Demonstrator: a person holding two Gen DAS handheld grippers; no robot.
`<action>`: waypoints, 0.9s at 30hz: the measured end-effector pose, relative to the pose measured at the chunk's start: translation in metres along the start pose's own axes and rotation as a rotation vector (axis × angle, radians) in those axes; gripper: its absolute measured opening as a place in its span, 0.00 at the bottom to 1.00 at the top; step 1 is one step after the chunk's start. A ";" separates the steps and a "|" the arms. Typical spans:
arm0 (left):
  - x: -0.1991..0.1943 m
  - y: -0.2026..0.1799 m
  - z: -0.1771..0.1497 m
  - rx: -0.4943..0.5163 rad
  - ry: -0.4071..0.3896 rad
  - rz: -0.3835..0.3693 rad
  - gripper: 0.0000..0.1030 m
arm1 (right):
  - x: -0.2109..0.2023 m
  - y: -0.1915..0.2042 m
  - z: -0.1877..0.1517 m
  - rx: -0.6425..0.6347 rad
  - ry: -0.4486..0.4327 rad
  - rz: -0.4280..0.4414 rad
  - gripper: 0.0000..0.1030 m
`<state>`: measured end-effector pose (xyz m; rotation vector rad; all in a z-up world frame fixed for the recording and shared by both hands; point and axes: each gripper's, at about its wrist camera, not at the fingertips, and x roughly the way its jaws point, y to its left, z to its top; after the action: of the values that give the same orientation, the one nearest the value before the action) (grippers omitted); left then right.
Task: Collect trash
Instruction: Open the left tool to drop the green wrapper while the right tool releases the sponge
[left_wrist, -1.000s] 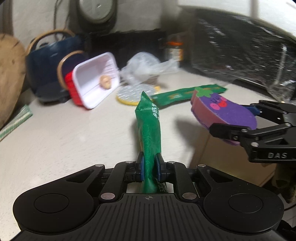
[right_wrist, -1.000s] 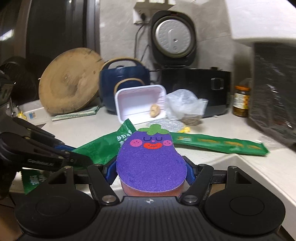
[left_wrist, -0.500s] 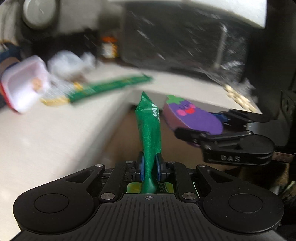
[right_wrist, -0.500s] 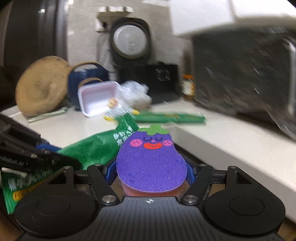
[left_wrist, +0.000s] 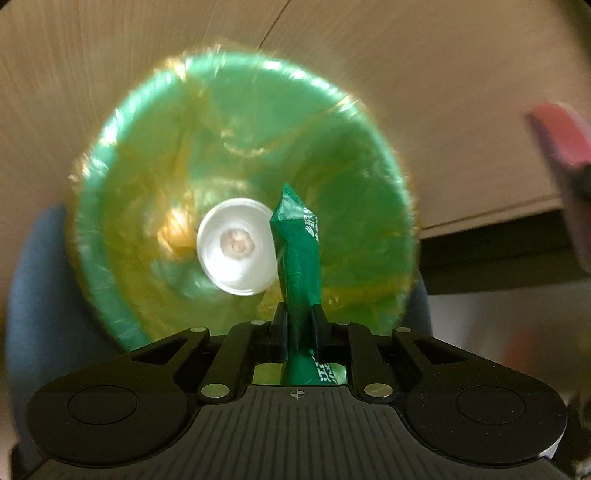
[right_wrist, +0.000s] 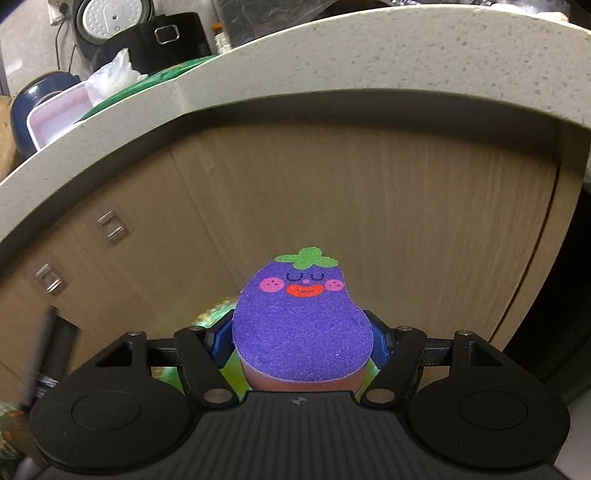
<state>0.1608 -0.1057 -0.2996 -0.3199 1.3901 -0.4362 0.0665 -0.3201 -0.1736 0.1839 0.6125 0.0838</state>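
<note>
My left gripper (left_wrist: 298, 325) is shut on a green snack wrapper (left_wrist: 297, 254), which stands up between the pads. It points steeply down into a bin lined with a green bag (left_wrist: 236, 147). A white round lid (left_wrist: 236, 245) lies at the bottom of that bag. My right gripper (right_wrist: 301, 339) is shut on a purple eggplant-shaped sponge (right_wrist: 301, 332) with a pink underside, held in front of the wooden cabinet door (right_wrist: 332, 192). The sponge's pink edge (left_wrist: 561, 136) shows blurred at the right of the left wrist view. A bit of the green bag (right_wrist: 214, 314) peeks out behind the right fingers.
The pale countertop edge (right_wrist: 332, 62) curves overhead in the right wrist view. On it sit a white tray (right_wrist: 55, 118), a crumpled clear bag (right_wrist: 110, 77), a green wrapper (right_wrist: 170, 74), a navy pot (right_wrist: 33, 92) and a rice cooker (right_wrist: 110, 18). Metal hinges (right_wrist: 114, 227) mark the cabinet.
Both grippers have dropped from above the countertop to below its edge. The left one tipped down over the green-lined bin with the wrapper; the right one sank before the cabinet with the sponge.
</note>
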 end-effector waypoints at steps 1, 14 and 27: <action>0.008 0.003 0.005 -0.020 0.000 0.007 0.15 | 0.002 -0.001 -0.001 -0.005 -0.004 -0.003 0.67; 0.072 0.054 0.018 -0.279 0.040 -0.077 0.19 | 0.056 -0.025 -0.030 0.095 0.183 -0.014 0.67; -0.022 0.070 0.004 -0.130 -0.143 -0.074 0.19 | 0.223 0.010 -0.070 0.059 0.689 0.089 0.67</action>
<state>0.1697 -0.0341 -0.3123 -0.5007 1.2719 -0.3763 0.2078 -0.2707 -0.3533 0.2406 1.2943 0.2195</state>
